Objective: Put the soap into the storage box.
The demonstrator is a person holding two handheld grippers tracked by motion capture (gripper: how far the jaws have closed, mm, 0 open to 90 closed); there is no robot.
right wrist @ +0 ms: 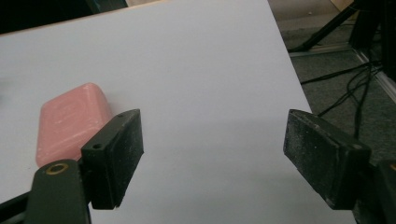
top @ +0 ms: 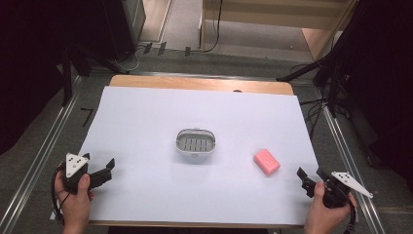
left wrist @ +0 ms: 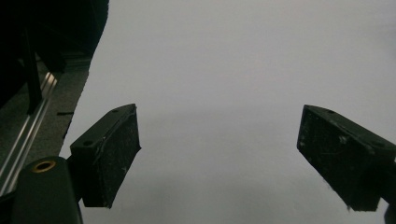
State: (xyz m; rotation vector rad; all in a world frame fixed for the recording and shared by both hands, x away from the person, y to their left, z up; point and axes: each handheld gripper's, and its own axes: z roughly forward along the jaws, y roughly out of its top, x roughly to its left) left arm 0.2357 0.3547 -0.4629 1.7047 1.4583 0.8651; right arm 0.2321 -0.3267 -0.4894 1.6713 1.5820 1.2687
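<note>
Grey carpet floor [top: 44,146], black tripods [top: 336,73]

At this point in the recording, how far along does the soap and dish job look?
Nothing looks done yet. The pink soap bar lies on the white sheet, apart from the soap dish, which sits with nothing in it mid-table. Nothing is in hand: the left gripper and right gripper are both open near the table's near corners. If the soap belongs in the dish, the whole pick and place remains.
</note>
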